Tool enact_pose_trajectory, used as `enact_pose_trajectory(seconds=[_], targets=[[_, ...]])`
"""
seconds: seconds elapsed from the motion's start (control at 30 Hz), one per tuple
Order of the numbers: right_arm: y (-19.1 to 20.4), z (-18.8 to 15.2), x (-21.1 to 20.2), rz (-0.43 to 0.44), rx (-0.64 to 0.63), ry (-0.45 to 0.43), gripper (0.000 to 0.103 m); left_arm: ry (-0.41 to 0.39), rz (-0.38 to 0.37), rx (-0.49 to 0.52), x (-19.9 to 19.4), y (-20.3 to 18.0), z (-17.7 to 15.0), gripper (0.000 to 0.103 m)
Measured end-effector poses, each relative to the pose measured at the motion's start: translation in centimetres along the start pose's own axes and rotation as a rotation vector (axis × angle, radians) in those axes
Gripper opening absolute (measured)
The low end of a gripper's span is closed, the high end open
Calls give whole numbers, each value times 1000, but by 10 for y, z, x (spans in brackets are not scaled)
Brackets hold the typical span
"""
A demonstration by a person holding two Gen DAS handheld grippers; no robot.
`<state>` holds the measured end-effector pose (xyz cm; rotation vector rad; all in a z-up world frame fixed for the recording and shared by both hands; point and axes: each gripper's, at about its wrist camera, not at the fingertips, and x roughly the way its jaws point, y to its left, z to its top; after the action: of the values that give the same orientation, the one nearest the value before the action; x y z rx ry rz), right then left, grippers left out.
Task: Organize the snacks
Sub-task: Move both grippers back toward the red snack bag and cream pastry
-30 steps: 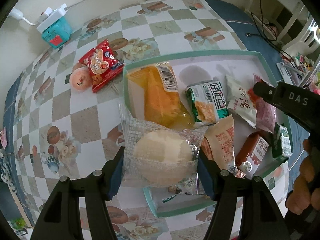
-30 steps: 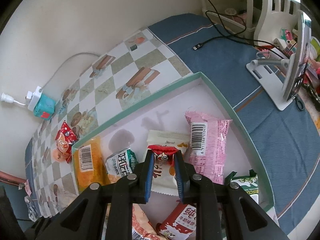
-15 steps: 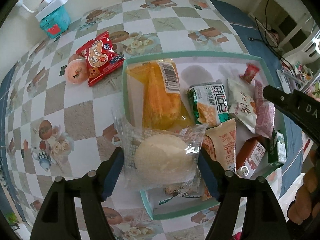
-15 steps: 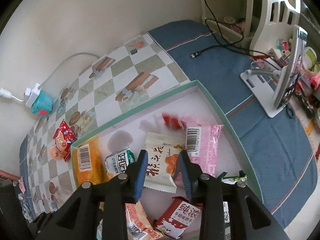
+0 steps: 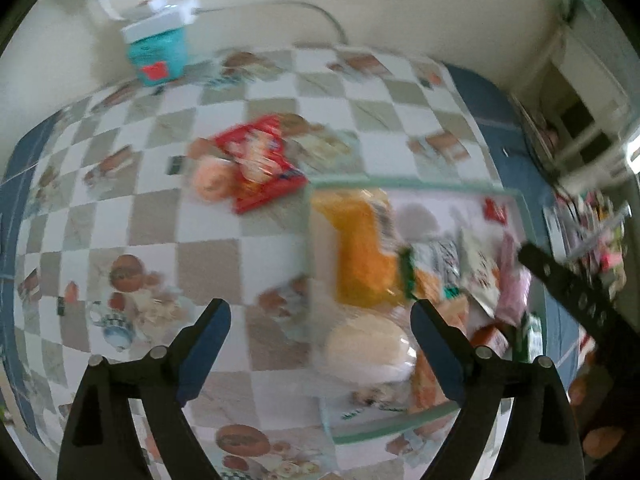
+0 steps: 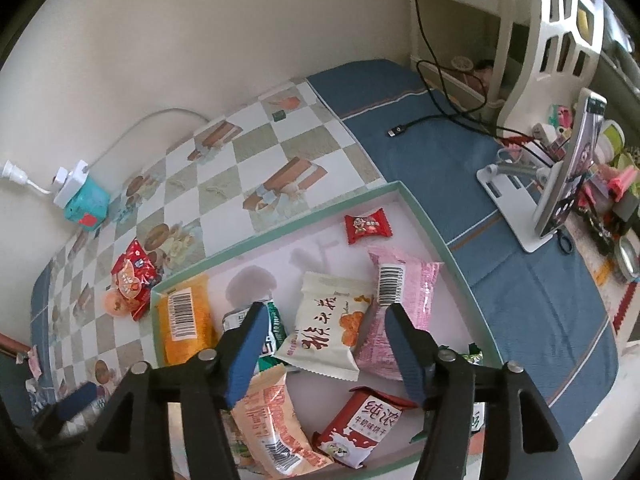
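A checkered table (image 6: 224, 160) is carrying a green-rimmed tray (image 6: 448, 236), a red snack packet (image 6: 134, 270) touching a peach-coloured round snack (image 6: 114, 302), and a teal box (image 6: 86, 208) sitting by the wall.

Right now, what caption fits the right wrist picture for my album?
Open right gripper above a green-rimmed tray of snack packets, small red candy lying near its far corner.

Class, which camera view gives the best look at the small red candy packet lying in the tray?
The right wrist view: the small red candy packet is sharp and unobstructed near the tray's far corner. The left wrist view shows it only as a blurred red patch.
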<state>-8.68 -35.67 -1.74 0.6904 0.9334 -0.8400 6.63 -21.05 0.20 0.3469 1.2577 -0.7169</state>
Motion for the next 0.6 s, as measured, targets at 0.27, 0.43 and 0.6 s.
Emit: enact_pose_trajectory(seconds=[0.27, 0.43, 0.6], targets=[[34, -9, 3, -4, -75, 5, 81, -63, 101, -176, -8, 71, 9, 93], [58, -16, 4, 2, -124, 1, 91, -74, 159, -280, -8, 117, 5, 94], [84, -24, 3, 9, -168, 1, 99, -73, 208, -344, -7, 148, -1, 100]])
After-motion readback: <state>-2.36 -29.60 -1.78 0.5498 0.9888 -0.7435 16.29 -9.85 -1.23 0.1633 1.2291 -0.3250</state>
